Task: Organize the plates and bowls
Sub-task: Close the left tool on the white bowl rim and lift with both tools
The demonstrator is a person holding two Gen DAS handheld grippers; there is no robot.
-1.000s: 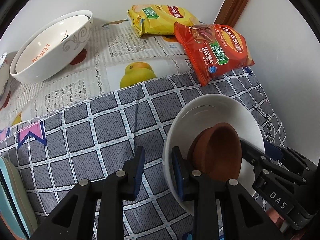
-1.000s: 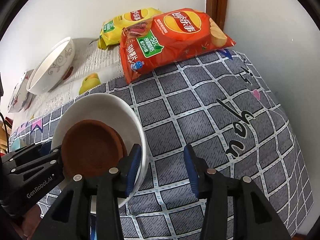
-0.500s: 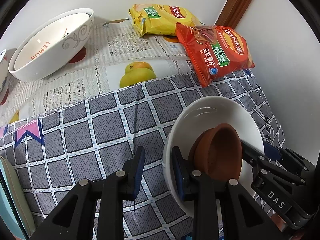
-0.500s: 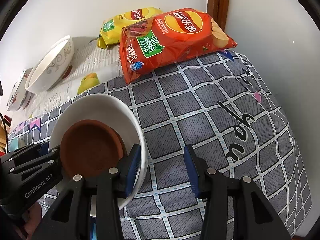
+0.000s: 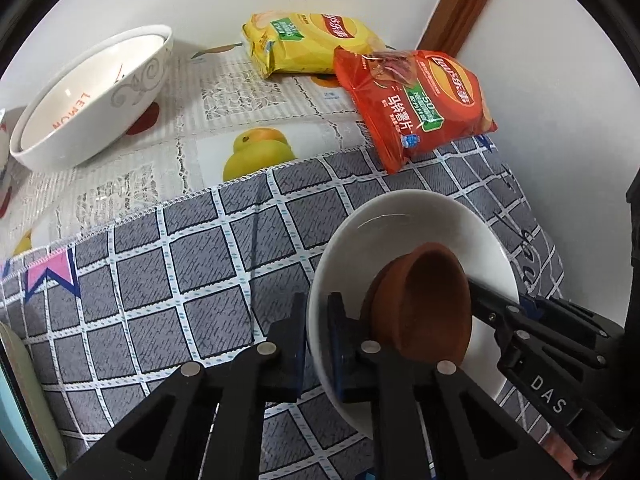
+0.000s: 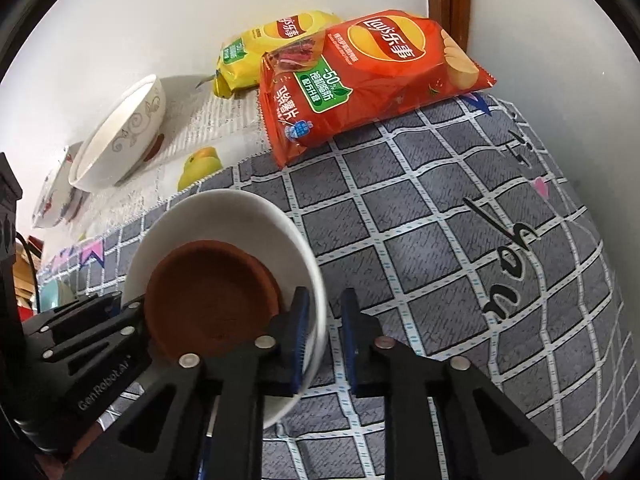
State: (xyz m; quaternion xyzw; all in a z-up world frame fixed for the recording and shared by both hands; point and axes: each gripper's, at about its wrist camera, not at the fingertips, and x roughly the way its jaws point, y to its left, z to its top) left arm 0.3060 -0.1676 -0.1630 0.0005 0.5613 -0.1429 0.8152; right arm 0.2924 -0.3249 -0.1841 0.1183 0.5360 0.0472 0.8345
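Observation:
A white bowl (image 5: 420, 216) holds a small brown clay dish (image 5: 424, 296) and sits tilted over the grey checked cloth. My left gripper (image 5: 318, 332) is shut on the bowl's left rim, one finger inside and one outside. My right gripper (image 6: 324, 332) is shut on the opposite rim of the same white bowl (image 6: 224, 212), next to the brown dish (image 6: 208, 292). A white bowl marked LEMON (image 5: 92, 96) stands at the far left, also in the right wrist view (image 6: 120, 136).
A red crisp bag (image 5: 416, 108) and a yellow crisp bag (image 5: 312, 40) lie at the back near a wooden door frame (image 5: 464, 4). A patterned dish (image 6: 60, 192) lies left of the LEMON bowl. A pale green plate edge (image 5: 24, 400) shows at the lower left.
Both grippers have closed in on the white bowl's rim from either side. The bowl with the brown dish has shifted slightly and tilted.

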